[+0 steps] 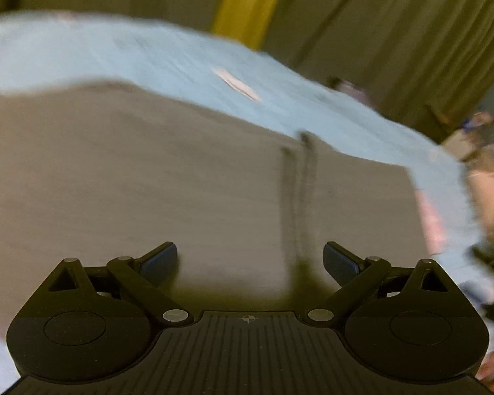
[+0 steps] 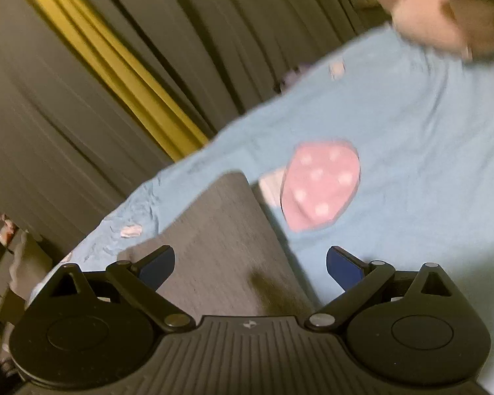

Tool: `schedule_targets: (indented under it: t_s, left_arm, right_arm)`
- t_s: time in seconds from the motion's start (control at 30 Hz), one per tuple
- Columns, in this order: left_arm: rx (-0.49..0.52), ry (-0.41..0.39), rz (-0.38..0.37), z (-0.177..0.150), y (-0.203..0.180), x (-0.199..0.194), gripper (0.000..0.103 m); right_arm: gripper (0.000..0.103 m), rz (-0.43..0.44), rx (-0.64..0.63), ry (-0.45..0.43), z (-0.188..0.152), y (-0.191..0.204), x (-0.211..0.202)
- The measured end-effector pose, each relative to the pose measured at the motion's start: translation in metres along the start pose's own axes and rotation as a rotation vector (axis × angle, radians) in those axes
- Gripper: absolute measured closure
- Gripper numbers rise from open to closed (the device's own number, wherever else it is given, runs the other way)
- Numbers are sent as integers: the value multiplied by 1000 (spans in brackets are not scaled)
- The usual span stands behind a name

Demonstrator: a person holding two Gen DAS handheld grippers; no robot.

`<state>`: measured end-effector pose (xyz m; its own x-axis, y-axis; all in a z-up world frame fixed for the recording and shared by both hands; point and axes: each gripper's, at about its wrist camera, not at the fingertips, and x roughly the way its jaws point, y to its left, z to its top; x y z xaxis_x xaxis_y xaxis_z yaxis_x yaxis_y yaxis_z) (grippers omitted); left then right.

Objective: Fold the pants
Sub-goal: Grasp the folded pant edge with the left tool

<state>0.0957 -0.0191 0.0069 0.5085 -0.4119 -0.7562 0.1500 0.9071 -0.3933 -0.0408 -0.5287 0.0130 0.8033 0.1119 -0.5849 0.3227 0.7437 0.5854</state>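
Observation:
Grey pants [image 1: 148,171] lie flat on a light blue bedsheet [image 1: 148,56], filling the middle of the blurred left wrist view; a dark seam or drawstring [image 1: 294,191] runs down the cloth. My left gripper [image 1: 249,260] hovers over the pants, open, with nothing between its blue pads. In the right wrist view a corner of the grey pants [image 2: 214,230] shows below the sheet [image 2: 411,131]. My right gripper [image 2: 250,265] is open wide above that corner, holding nothing.
A pink mushroom print with white dots [image 2: 319,184] marks the sheet beside the pants. Olive curtains with a yellow strip [image 2: 108,59] hang behind the bed. A blurred plush shape [image 2: 444,10] sits at the top right. Clutter lies beyond the bed's edge [image 1: 477,138].

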Motion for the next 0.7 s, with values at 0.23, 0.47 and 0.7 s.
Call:
schedule_targets:
  t_s: [0.23,0.47,0.7]
  left_arm:
    - [-108,130,-109,15,-1,46,12]
    - [-123,184,-163,27,-2,66,59]
    - [-95,200,-185,21,-5,71,65]
  right_arm:
    - [4,22,24,38,-7,-6,16]
    - [4,45,-19,53,-10,2,24]
    - [4,40,-22,44,-10,2,25]
